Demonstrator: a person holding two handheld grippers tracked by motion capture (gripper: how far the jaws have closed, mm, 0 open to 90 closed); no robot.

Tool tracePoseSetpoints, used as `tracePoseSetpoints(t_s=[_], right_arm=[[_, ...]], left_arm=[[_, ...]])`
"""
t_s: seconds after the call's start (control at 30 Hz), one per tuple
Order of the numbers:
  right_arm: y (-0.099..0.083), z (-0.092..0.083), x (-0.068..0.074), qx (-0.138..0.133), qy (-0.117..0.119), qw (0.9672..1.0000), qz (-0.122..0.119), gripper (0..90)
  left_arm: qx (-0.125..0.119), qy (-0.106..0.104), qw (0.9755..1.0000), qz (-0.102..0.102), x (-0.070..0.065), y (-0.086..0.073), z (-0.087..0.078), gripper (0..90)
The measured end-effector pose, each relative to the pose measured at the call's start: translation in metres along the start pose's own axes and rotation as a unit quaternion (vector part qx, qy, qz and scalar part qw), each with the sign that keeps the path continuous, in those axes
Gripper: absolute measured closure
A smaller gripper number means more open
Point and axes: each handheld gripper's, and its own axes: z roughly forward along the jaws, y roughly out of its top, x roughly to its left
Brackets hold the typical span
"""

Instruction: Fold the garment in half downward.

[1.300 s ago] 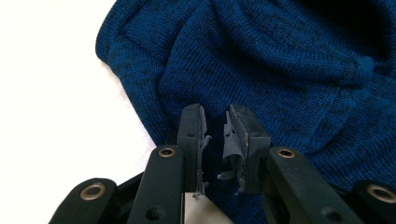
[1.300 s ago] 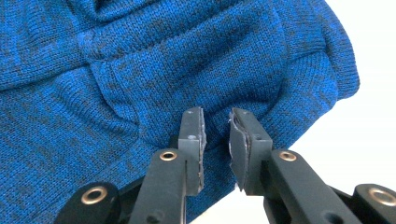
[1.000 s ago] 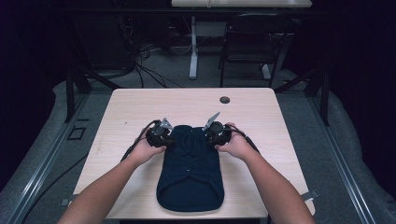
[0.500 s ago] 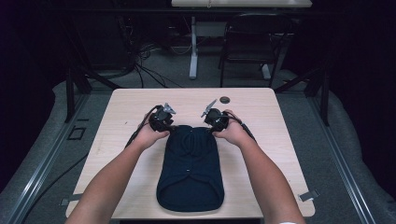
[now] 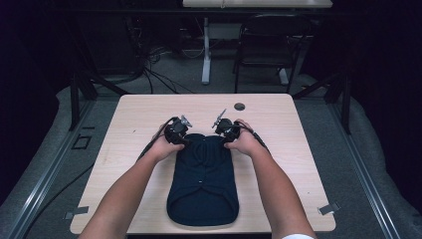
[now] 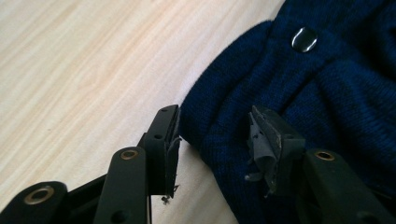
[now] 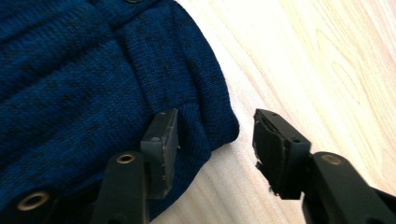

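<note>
Lying flat near the middle of the table [image 5: 124,129], a folded dark blue knit garment [image 5: 203,184] runs lengthwise toward the person. Left gripper [image 6: 215,135]: jaws apart, just been opening, straddling the garment's far left corner, pads clear of the knit. Right gripper [image 7: 215,135]: jaws apart, likewise just been opening, the far right corner between them. A shiny button [image 6: 304,38] sits near the left corner.

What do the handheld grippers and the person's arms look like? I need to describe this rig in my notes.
Each gripper, left gripper and right gripper, is black with a trailing black cable; the jaws carry brass-coloured pivots and worn grey pads. Forearms are bare; a white sleeve edge shows.
</note>
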Motion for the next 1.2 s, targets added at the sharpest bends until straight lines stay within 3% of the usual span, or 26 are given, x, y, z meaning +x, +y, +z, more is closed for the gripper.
tracePoseSetpoints(t_s=[0.2,0.37,0.6,0.8,1.2], right_arm=[[0.0,0.005,0.0,0.007,0.009,0.9999,0.012,48.0],[0.0,0.005,0.001,0.01,0.022,0.9996,0.014,58.4],[0.003,0.003,0.008,0.018,0.012,0.9997,-0.01,72.1],[0.003,-0.001,0.01,0.02,0.01,0.9996,-0.019,76.0],[-0.002,-0.033,0.007,-0.035,0.021,0.9988,-0.029,78.7]], left_arm=[[-0.002,-0.012,0.9999,-0.011,0.002,-0.001,0.002,54.6],[-0.003,-0.015,0.9998,-0.01,0.0,-0.002,0.002,61.6],[0.007,-0.008,0.9999,-0.003,-0.004,0.0,0.001,69.6],[0.008,-0.014,0.9998,-0.007,-0.003,0.001,-0.004,76.0],[-0.027,-0.012,0.9996,0.007,-0.001,0.005,-0.033,78.5]])
